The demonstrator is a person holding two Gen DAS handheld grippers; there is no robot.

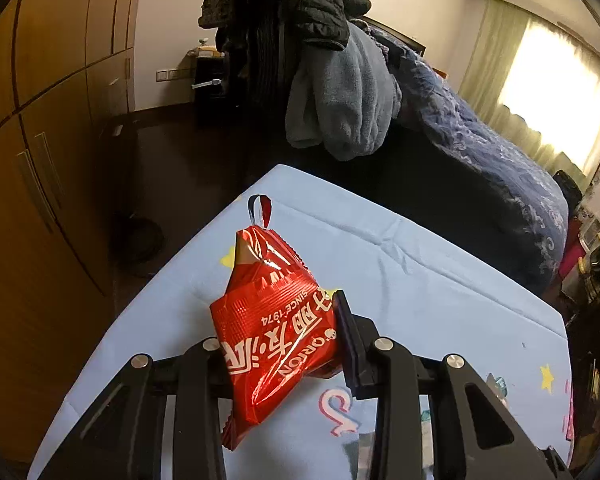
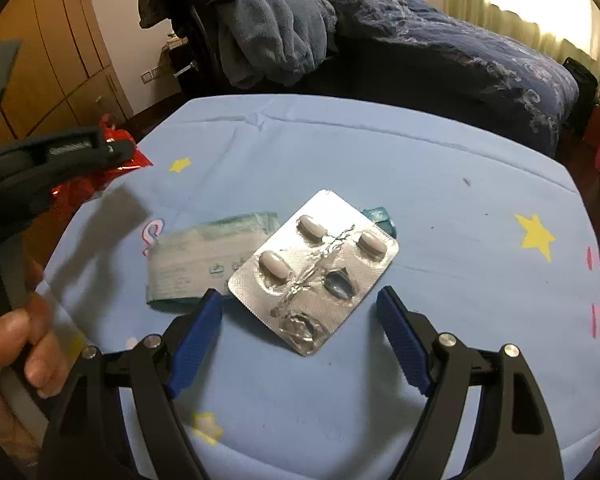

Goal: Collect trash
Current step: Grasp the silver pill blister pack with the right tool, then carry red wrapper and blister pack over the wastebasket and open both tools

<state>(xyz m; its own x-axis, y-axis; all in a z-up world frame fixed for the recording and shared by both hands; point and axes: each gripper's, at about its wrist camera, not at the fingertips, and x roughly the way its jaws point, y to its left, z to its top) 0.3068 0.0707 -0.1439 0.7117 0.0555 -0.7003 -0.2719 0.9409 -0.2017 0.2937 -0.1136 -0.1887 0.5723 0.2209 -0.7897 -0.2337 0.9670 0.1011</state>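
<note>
Trash lay in three pieces on a light blue cloth (image 2: 440, 184) printed with yellow stars. Nearest the left hand, a crumpled red foil snack wrapper (image 1: 276, 328) with white lettering sat pinched between the jaws of the left gripper (image 1: 280, 340); one pad pressed its right side, the other was hidden behind the foil, and the wrapper's torn top stood up past the fingertips. Only the left wrist view showed this grip. From the right wrist camera the same wrapper appeared merely as a red scrap at the cloth's left edge, half covered by the left tool and the person's hand (image 2: 16, 344) squeezing its handle.

The right wrist view alone showed the other two pieces. A silver blister pack (image 2: 314, 270), with three white tablets left in it and its other pockets burst, lay tilted near the middle of the cloth, overlapping the right end of a flattened pale green packet (image 2: 204, 256). The right gripper (image 2: 300, 304) stood wide, its blue pads to either side of the pack's near corner and touching nothing; the left pad's tip was just beside the packet's lower edge.

Beyond the cloth were a bed with a dark blue quilt (image 2: 460, 52), a heap of grey and black clothes (image 1: 340, 92) on a chair, wooden wardrobe doors (image 1: 52, 120) at left, and a bright curtained window (image 1: 552, 92).
</note>
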